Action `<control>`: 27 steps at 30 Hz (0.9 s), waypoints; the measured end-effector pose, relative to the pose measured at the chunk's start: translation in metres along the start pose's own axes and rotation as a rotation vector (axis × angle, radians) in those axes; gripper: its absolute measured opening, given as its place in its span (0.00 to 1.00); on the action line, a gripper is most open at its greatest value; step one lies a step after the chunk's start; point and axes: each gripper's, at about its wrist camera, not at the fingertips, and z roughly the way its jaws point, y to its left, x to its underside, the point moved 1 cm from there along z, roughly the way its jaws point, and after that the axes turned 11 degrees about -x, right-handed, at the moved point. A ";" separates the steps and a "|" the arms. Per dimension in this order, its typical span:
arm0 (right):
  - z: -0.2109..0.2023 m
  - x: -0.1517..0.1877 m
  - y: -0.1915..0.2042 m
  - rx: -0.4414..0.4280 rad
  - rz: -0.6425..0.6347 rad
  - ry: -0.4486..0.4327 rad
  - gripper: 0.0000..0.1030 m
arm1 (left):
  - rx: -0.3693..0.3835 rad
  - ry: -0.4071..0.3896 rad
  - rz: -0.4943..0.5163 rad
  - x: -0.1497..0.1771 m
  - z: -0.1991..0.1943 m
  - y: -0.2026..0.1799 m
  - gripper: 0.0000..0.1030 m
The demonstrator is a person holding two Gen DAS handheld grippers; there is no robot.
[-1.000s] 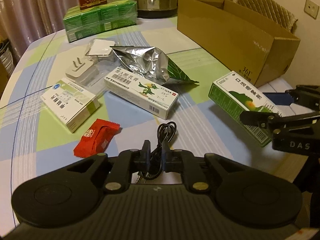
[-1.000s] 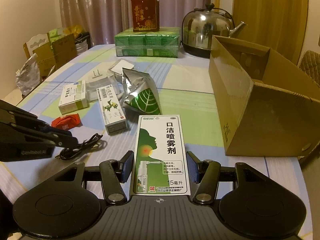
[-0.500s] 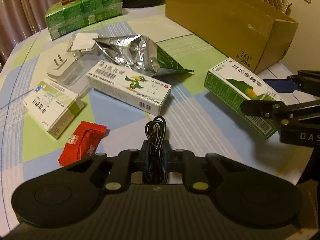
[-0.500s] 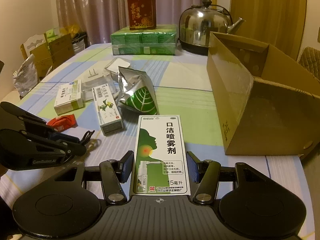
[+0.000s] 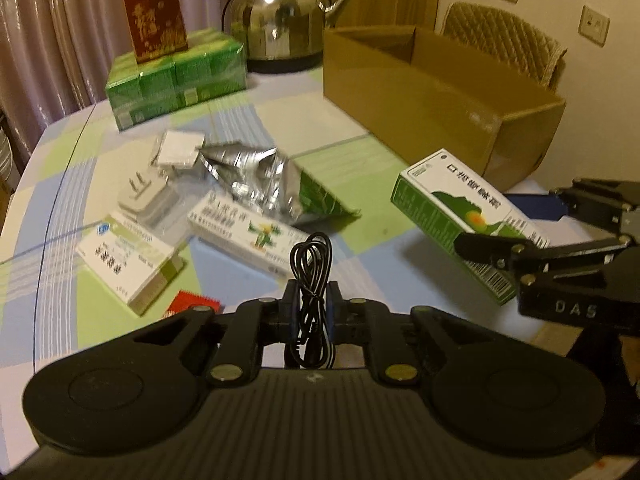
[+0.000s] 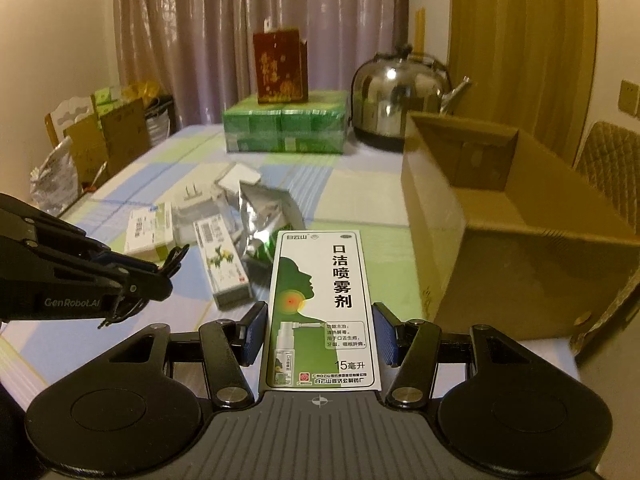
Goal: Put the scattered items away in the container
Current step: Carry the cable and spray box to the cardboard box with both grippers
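place: home dining room | cues: checked tablecloth (image 5: 224, 128), steel kettle (image 6: 396, 98), curtains (image 6: 240, 32), padded chair (image 5: 504, 36)

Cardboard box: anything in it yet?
Cannot tell fully. The cardboard box is open-topped; the inner walls in view are bare, but its floor is hidden.

The spray box (image 6: 322, 312) reads "口洁喷雾剂", "15毫升"; the left claw (image 6: 160, 276) "GenRobot.AI".

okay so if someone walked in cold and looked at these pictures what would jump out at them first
Most striking is the green-and-white spray box held lengthwise in the right gripper, in front of the open cardboard box. Next, the coiled black cable pinched in the left gripper, lifted above the scattered medicine boxes. A shiny steel kettle stands at the table's far end.
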 end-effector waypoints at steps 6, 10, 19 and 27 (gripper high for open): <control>-0.023 -0.018 -0.009 0.037 -0.009 -0.068 0.51 | 0.007 -0.060 0.012 -0.028 -0.022 -0.016 0.09; -0.038 -0.037 -0.029 0.082 -0.005 -0.119 0.51 | 0.031 -0.099 0.018 -0.054 -0.029 -0.032 0.09; -0.055 -0.076 -0.106 0.212 0.011 -0.186 0.51 | 0.159 -0.167 0.031 -0.124 -0.024 -0.089 0.09; -0.041 -0.088 -0.167 0.245 0.035 -0.163 0.51 | 0.259 -0.181 -0.025 -0.186 0.009 -0.132 0.09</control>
